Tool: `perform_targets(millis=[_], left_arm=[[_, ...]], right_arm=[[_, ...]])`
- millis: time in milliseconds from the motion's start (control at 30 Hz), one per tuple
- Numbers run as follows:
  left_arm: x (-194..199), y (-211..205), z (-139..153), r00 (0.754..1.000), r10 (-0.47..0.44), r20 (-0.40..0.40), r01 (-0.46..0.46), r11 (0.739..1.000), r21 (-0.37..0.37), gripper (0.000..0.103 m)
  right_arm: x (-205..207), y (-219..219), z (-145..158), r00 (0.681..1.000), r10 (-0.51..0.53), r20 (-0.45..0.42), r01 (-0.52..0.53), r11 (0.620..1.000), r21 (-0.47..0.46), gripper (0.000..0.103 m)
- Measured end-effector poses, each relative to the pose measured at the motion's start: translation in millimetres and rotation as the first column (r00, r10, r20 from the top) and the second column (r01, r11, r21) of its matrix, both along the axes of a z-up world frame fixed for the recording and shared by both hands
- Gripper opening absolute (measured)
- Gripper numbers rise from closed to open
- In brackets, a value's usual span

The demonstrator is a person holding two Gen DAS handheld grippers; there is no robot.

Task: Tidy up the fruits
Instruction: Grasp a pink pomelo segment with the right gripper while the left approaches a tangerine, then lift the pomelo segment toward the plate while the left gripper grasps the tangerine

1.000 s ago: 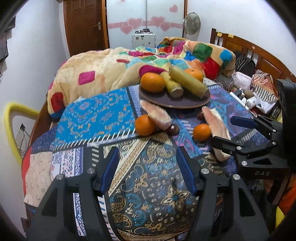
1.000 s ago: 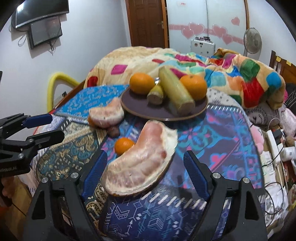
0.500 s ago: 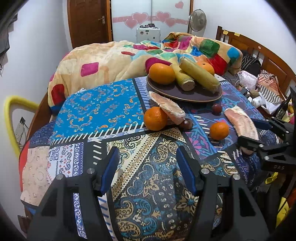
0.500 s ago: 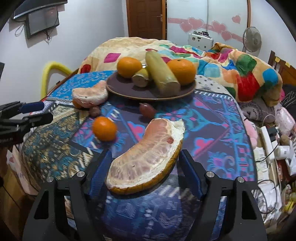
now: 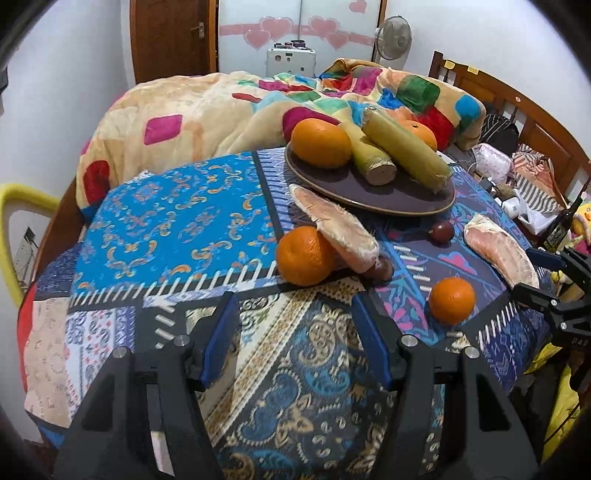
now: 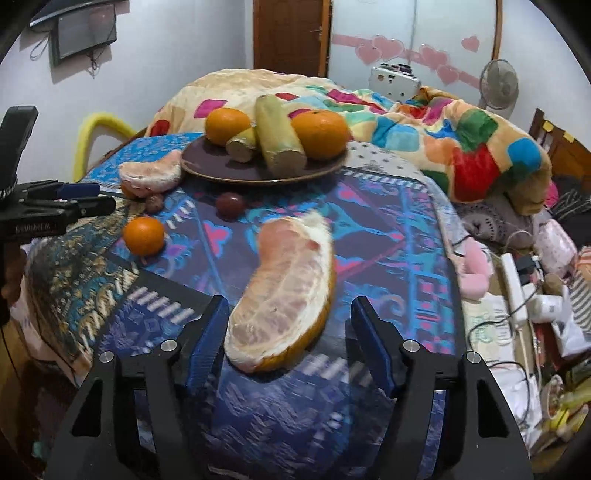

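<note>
Right wrist view: right claw (image 6: 286,338) spread wide, straddling a peeled pink pomelo wedge (image 6: 286,291) on the patterned cloth surface (image 6: 388,236), pads not touching. Left claw (image 5: 295,341) open, empty, above cloth near a small orange mandarin (image 5: 304,255).

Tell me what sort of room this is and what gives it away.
Most likely a home bedroom: a patchwork blanket heaped on a bed with a wooden headboard, a standing fan by the heart-decorated sliding doors, and a wall-mounted TV.
</note>
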State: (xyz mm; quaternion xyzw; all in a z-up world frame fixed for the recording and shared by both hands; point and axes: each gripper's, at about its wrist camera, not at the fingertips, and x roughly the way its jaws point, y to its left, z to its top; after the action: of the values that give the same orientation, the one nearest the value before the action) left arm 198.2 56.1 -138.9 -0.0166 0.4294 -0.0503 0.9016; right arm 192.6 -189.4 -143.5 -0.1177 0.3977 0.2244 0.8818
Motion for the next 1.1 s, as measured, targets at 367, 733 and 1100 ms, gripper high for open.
perform_targets(millis=[367,733,1100], left_arm=[[23,-2,-7,1.000,0.003,-0.028,-0.004,0.999,-0.036,0.051],[32,-6,-6,0.999,0.006,-0.037,-0.007,1.000,-0.030,0.036],[14,3,8,0.999,0.033,0.003,-0.033,0.999,0.005,0.035]], right_arm=[[26,-1,-4,0.999,-0.038,-0.020,0.039,0.999,0.023,0.056],[27,8,-7,0.999,-0.033,0.029,0.032,0.999,0.041,0.046],[28,-5,5,0.997,-0.067,0.040,0.064,0.995,0.071,0.046]])
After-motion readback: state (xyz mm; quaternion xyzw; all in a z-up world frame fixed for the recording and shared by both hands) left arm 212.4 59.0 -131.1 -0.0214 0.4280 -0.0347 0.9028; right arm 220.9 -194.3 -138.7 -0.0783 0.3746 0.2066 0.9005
